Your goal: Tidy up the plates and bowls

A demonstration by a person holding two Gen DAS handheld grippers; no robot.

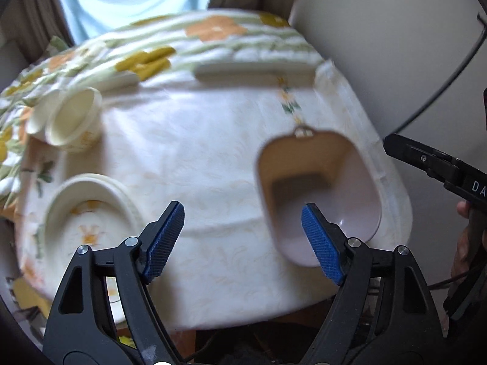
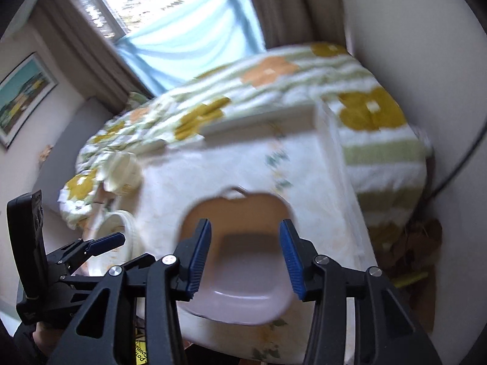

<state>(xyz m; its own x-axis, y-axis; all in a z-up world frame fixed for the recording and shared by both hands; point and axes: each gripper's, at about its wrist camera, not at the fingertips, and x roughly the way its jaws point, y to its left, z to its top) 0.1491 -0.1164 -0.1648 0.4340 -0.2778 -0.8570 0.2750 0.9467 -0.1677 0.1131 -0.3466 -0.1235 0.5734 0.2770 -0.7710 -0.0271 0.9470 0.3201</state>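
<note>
Two claws are hovering over the surface [image 1: 213,158], both with blue pads spread wide and nothing between them.

- Right claw [image 2: 246,257]: the pink basin [image 2: 243,289] is lying straight ahead of it and just below, framed between the two pads. Not touching, as far as the blur allows.
- Basin shape: a rounded rectangle, long axis running away from the right claw toward the window [image 2: 182,39], with a small hanging tab at the far end. The near rim is closest to the person and sits near the surface's front edge.
- Left claw [image 1: 243,243]: the same basin [image 1: 319,188] is lying off to its right; the right-hand pad overlaps the near rim in view, but contact cannot be told.
- Judgement: the right claw is the better lined up for the basin, and its spread looks narrower than the basin, so a rim pinch seems likelier than spanning it.
- Left side of the surface: stacked plates [image 1: 88,213] near the front, and two cream bowls [image 1: 73,118] tipped on their sides farther back. The left claw is the nearer one to these.
- A flat white dish [image 1: 252,71] is lying at the far edge, against the flowered blanket [image 1: 213,30].
</note>
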